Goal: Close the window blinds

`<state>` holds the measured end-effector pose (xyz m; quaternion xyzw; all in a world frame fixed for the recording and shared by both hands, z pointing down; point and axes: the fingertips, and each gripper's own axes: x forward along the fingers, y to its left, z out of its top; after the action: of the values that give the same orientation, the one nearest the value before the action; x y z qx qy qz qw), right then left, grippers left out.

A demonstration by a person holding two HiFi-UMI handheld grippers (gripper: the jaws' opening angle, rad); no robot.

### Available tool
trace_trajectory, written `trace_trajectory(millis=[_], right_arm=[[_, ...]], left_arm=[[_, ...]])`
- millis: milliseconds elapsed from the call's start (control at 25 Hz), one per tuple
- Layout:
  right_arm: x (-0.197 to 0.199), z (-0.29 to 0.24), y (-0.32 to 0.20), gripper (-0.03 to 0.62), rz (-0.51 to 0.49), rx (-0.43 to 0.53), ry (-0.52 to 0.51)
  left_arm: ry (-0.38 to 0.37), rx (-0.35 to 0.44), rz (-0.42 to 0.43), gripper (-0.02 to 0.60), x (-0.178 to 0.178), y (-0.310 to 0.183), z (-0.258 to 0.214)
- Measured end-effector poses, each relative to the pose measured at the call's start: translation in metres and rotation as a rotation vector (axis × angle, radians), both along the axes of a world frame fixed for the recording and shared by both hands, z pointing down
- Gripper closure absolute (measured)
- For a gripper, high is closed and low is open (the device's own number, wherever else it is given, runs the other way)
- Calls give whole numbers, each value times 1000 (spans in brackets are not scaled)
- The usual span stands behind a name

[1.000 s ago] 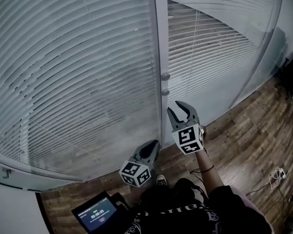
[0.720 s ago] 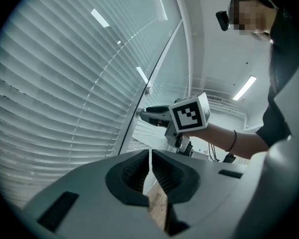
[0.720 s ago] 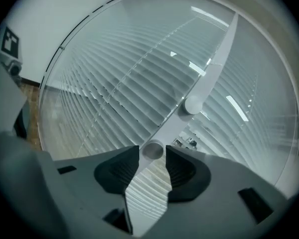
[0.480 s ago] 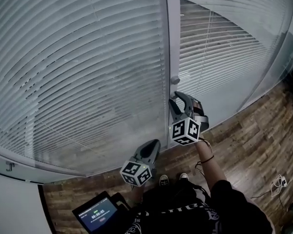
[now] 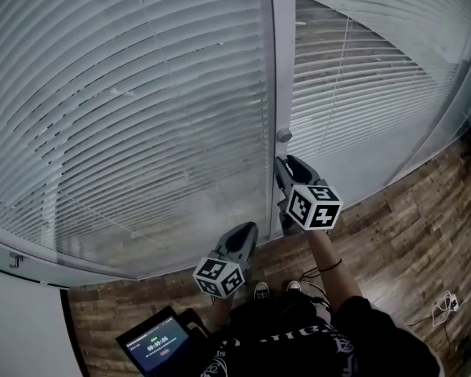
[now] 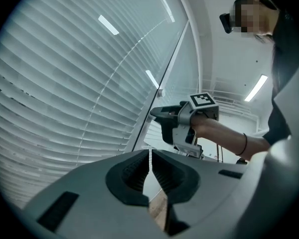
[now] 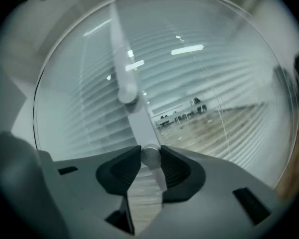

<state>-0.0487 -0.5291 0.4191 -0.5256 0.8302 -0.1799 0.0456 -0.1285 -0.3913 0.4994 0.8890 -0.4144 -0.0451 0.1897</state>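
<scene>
Grey slatted blinds point(image 5: 133, 108) hang behind glass on both sides of a vertical frame post point(image 5: 281, 69). The post carries two round metal knobs. The upper knob point(image 5: 283, 135) shows in the head view and as upper knob point(image 7: 127, 92) in the right gripper view. My right gripper point(image 5: 286, 166) is up against the post just below it, shut on the lower knob point(image 7: 150, 156), which sits between both jaw pads. My left gripper point(image 5: 242, 236) hangs lower and to the left, shut and holding nothing. In the left gripper view the right gripper point(image 6: 162, 121) reaches the post.
A screen device point(image 5: 157, 342) sits at the bottom left by my body. Wooden floor point(image 5: 392, 226) runs along the glass wall, with cables point(image 5: 446, 303) lying at the right. A small bracket point(image 5: 16, 259) is on the lower rail at far left.
My right gripper has moved forward and up to the post, and its jaws have come round the lower knob. The left gripper has stayed where it was.
</scene>
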Motion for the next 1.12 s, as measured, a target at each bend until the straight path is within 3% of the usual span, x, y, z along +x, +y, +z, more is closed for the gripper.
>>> trace_trajectory(millis=[160,200,240,280,320,360,480,560,640,840,920,1120], right_arm=[[3,2,-4,459,-59,-243,-647],[3,2,-4,459,-79,-268,-739],[3,1,-4,459,-96,-257,-754],[3,-1,-4,459,-103,-208,-681],[4,-3,-2,457,-97,-129,-528],[5,-6,0,457,-81,-31,-309],[-7,-5,10,450,-72,227,491],[-17,4,14,445,-86,327,889],[-17,8,14,447,-59,385,1066],[-17,4,8,448,-45,448,1195],[-17,4,7,457,-54,423,1103],[-10,4,-1,457,-40,172,381]], left_arm=[[4,-3,-9,577,1,-7,0],[5,-4,-9,577,2,-9,0],[5,-5,-7,577,3,-10,1],[5,-6,-5,577,5,-11,1],[4,-8,-2,577,7,-13,2],[3,-9,1,577,8,-14,3],[-1,-12,5,577,11,-18,5],[-3,-12,2,577,11,-20,6],[-3,-11,1,577,11,-22,7],[-3,-13,-4,577,13,-28,4],[-3,-15,-6,577,14,-29,6],[-7,-24,-19,577,9,-36,9]])
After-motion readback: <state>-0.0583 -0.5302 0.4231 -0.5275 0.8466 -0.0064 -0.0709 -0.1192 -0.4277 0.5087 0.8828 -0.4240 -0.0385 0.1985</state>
